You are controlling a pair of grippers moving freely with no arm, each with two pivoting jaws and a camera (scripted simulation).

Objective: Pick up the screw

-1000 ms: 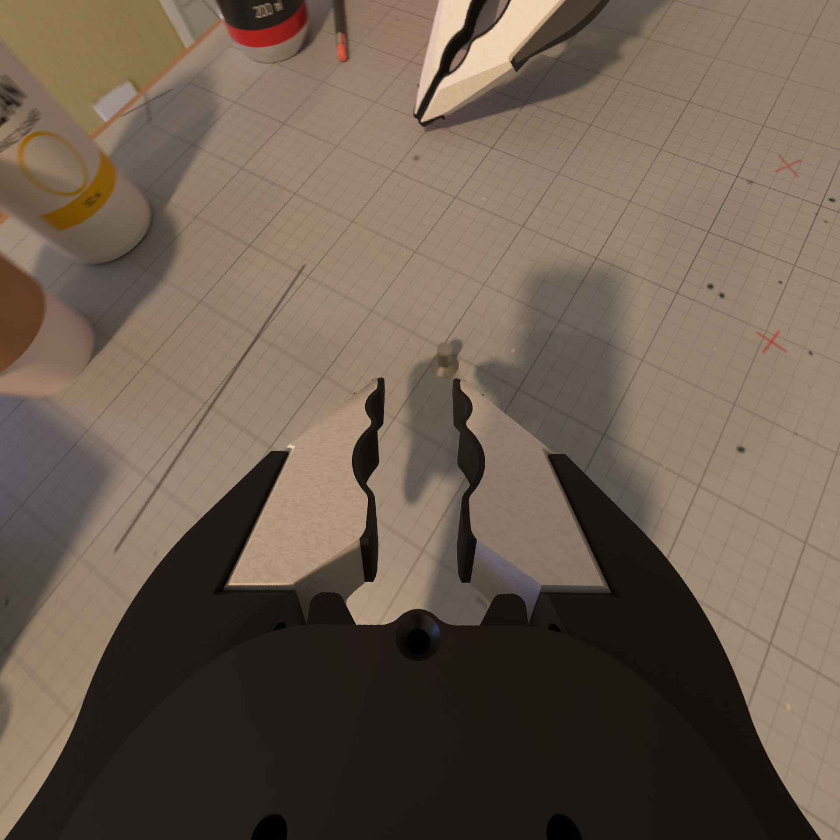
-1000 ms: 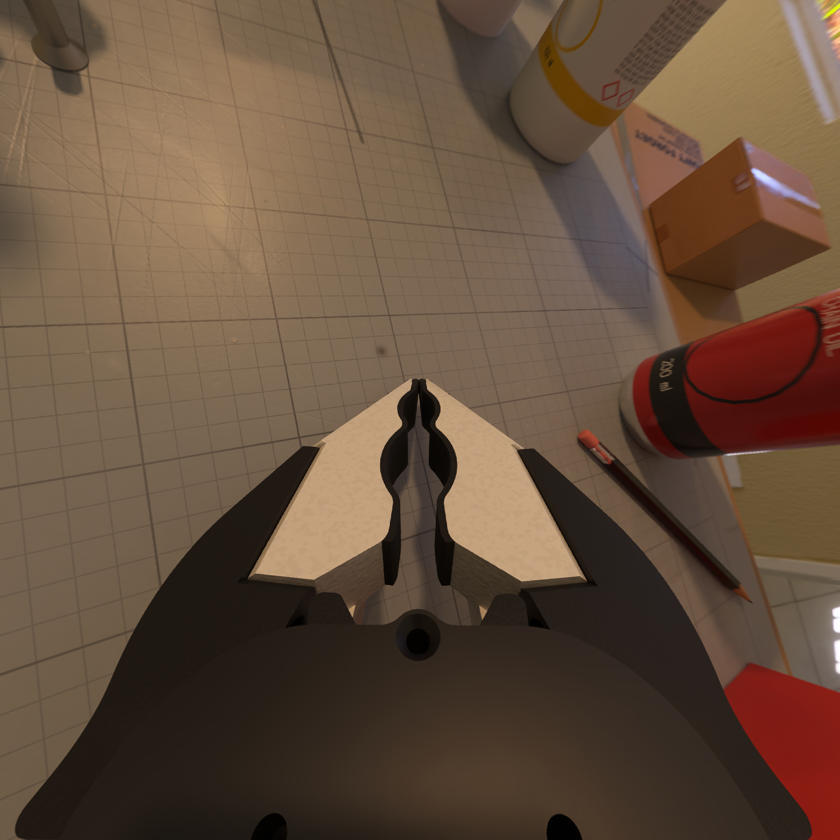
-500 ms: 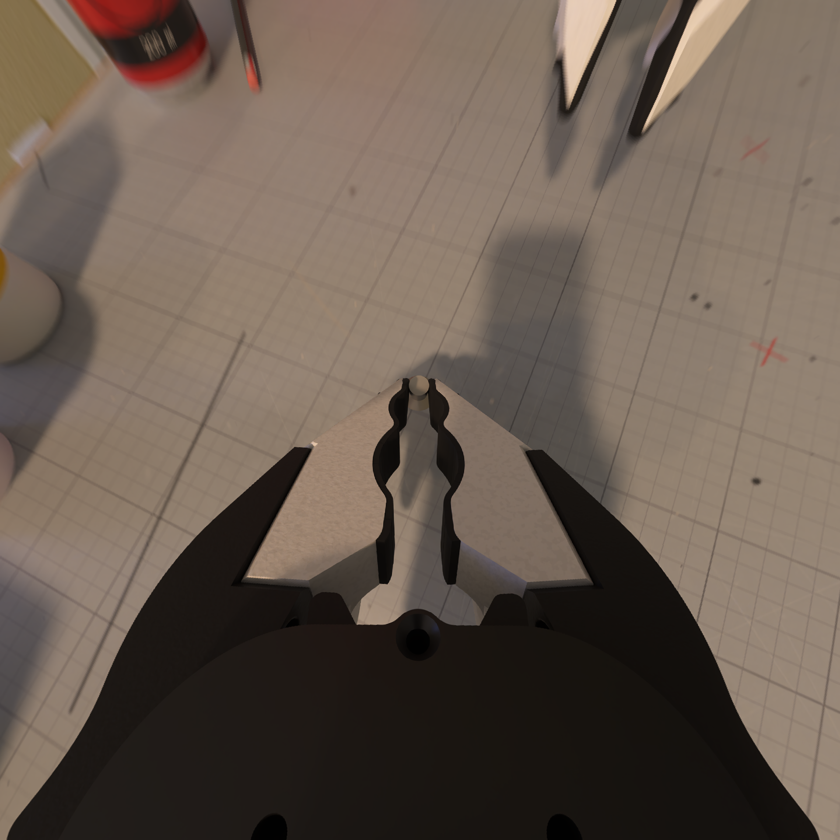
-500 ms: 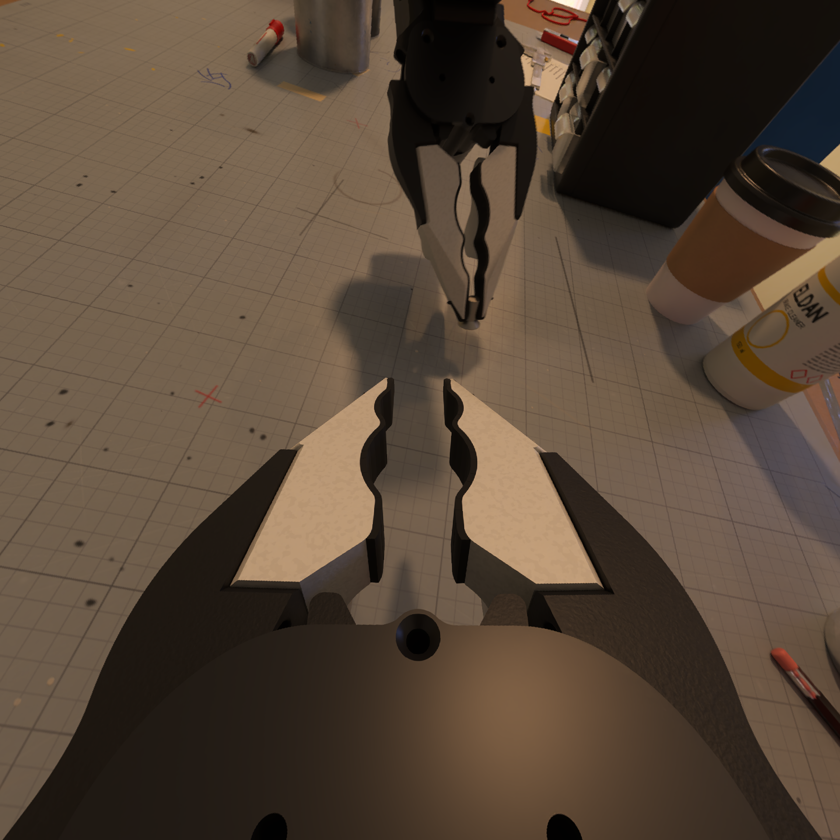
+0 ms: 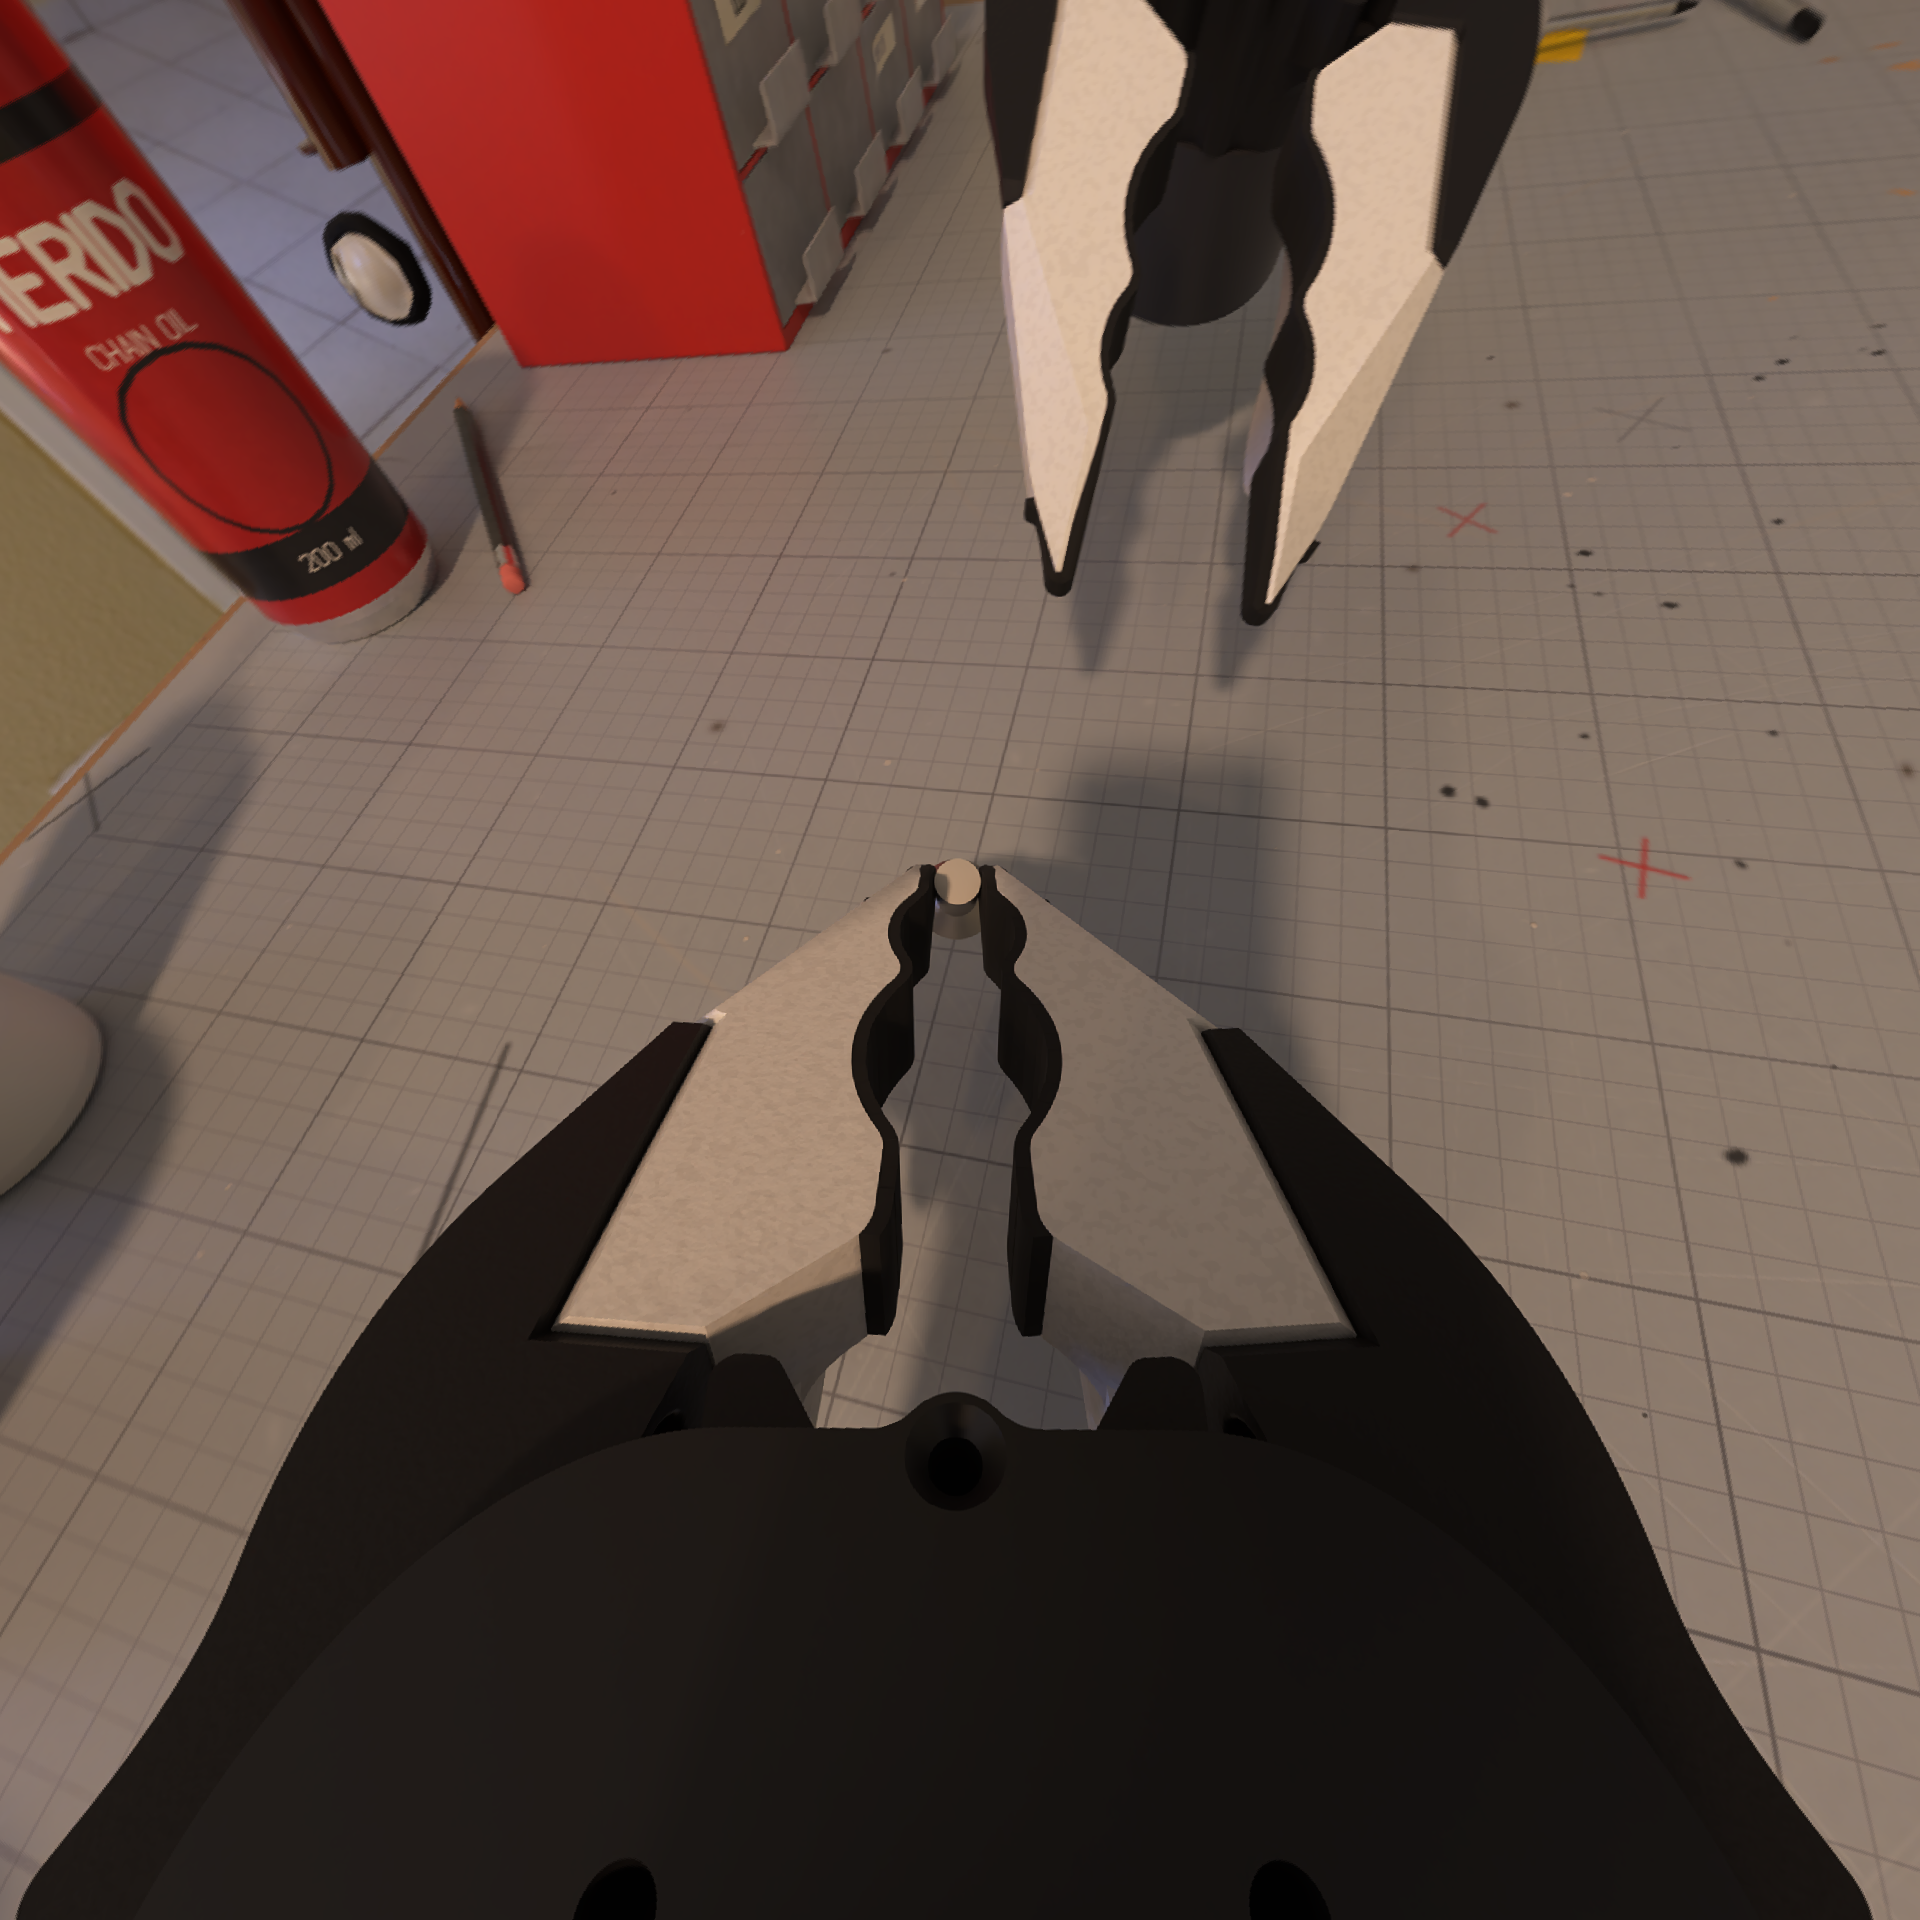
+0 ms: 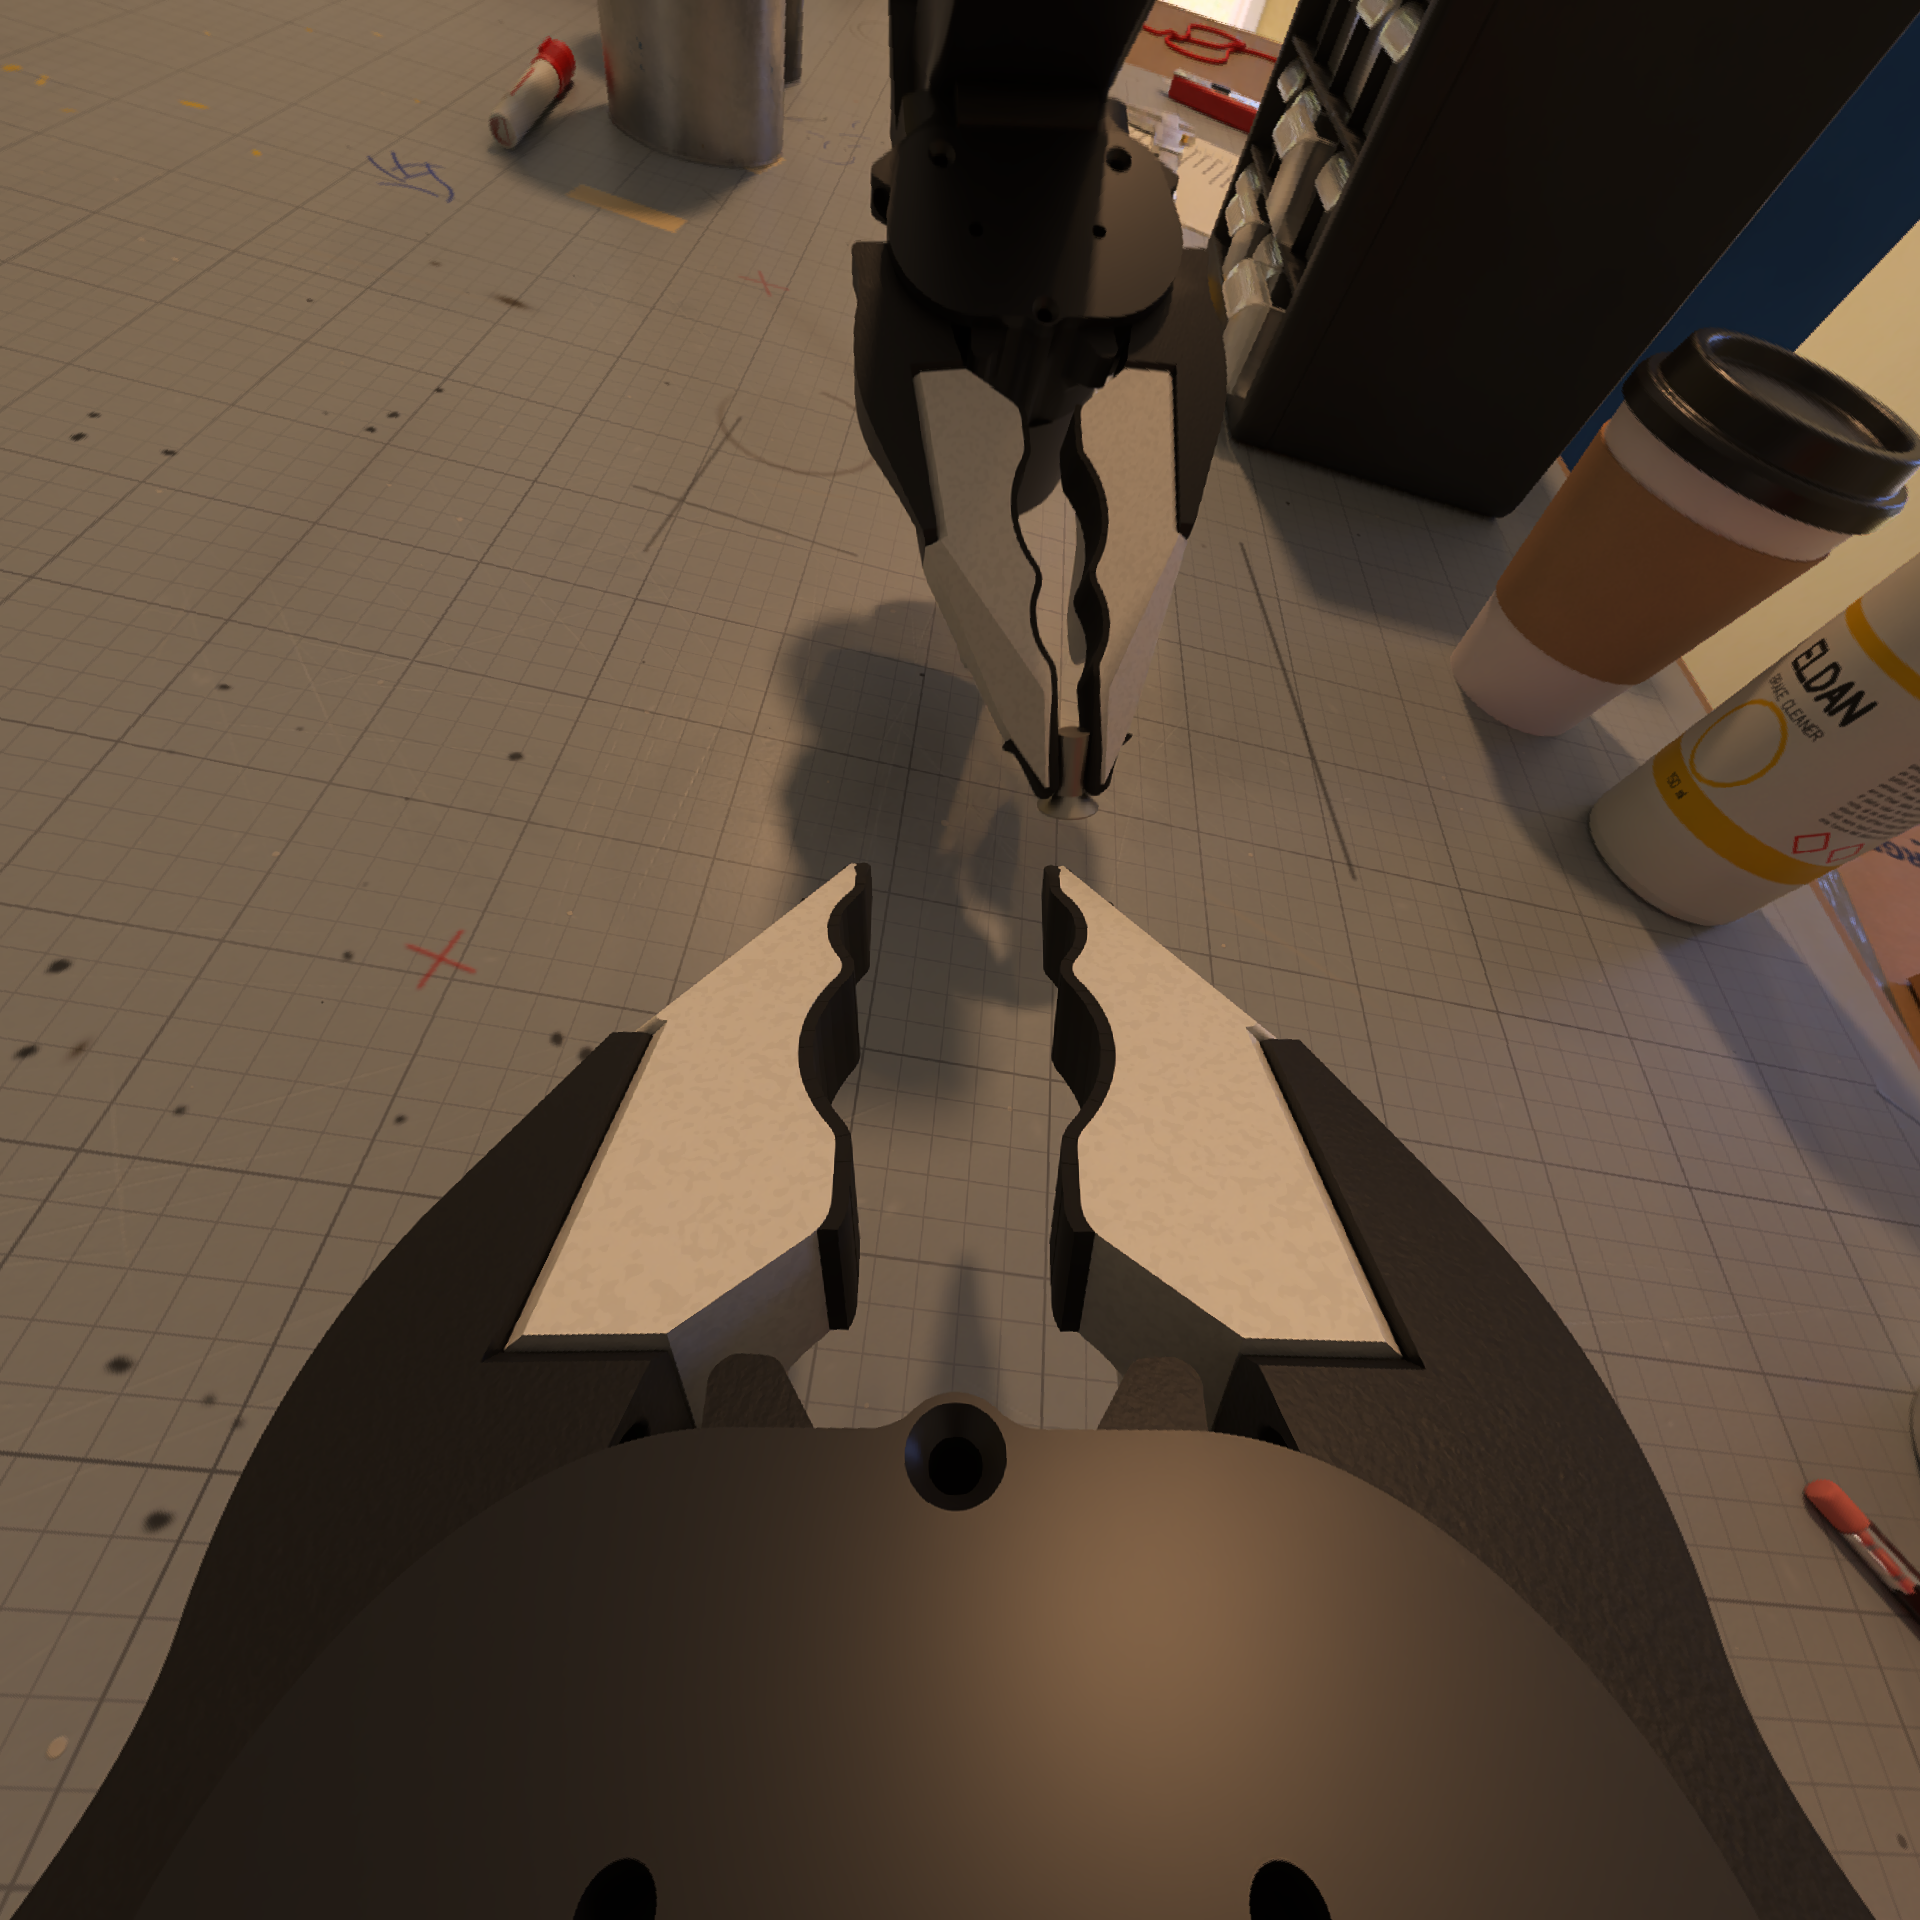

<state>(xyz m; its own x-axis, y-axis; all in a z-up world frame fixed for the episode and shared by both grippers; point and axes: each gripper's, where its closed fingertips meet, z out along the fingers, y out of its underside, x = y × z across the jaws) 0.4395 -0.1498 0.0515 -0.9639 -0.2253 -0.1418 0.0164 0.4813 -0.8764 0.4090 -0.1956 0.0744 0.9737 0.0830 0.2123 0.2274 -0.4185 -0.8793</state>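
The screw [image 5: 956,885] is a small pale metal piece, pinched between the tips of my left gripper [image 5: 956,879]. In the right wrist view the screw [image 6: 1072,764] stands upright, head down on the grey grid mat [image 6: 416,623], with the left gripper [image 6: 1068,774] shut on its shank from above. My right gripper [image 6: 954,881] is open and empty, its tips a short way in front of the screw, facing the left gripper. It also shows in the left wrist view [image 5: 1158,592], open, beyond the screw.
A red can [image 5: 197,416], a pencil [image 5: 488,488] and a red box [image 5: 582,166] stand to the left gripper's far left. A coffee cup [image 6: 1683,520], a white bottle [image 6: 1787,769] and a black rack [image 6: 1455,208] stand to the right gripper's right. A metal cylinder [image 6: 696,83] and a marker [image 6: 530,88] lie far off.
My left gripper moved onto the screw and closed on it. My right gripper swung round to face it, opened wide and came closer.
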